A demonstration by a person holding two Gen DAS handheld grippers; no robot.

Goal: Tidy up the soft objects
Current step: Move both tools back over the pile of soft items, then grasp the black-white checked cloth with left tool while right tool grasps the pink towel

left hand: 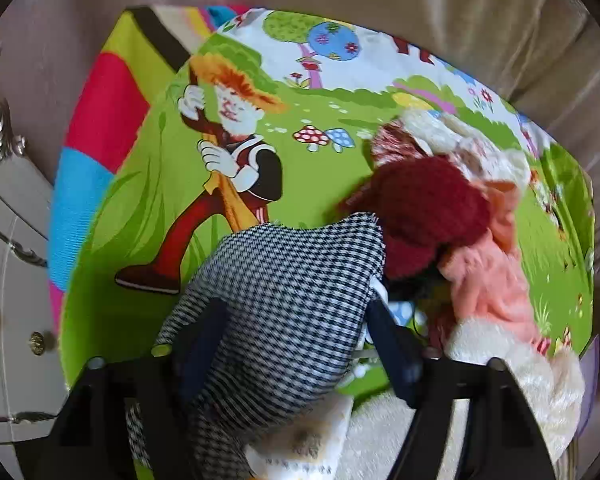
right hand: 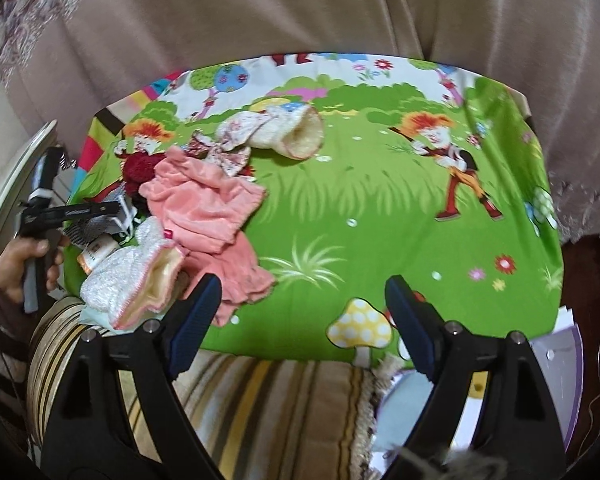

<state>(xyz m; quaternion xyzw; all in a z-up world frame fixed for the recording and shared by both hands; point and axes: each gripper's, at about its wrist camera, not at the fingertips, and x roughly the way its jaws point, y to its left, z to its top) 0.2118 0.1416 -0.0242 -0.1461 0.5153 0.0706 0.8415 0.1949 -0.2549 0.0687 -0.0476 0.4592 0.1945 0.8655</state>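
A heap of soft items lies on a cartoon-printed green cloth (right hand: 340, 208): a pink fleece garment (right hand: 204, 204), a dark red knitted piece (left hand: 428, 208), a floral cloth (right hand: 228, 148), a cream fleece-lined hat (right hand: 296, 132) and a white fuzzy piece with pink trim (right hand: 128, 272). My left gripper (left hand: 296, 312) has its jaws wide around a black-and-white houndstooth cloth (left hand: 284, 292) that drapes between and over its fingers; whether they pinch it is unclear. It also shows in the right wrist view (right hand: 100, 212). My right gripper (right hand: 300, 300) is open and empty above the cloth's near edge.
Beige curtain folds (right hand: 300, 12) hang behind the table. A white cabinet with metal handles (left hand: 4, 184) stands at the left. A striped cushion (right hand: 260, 408) lies at the near edge. Papers and a purple folder (right hand: 556, 364) sit at the lower right. The cloth's right half holds no garments.
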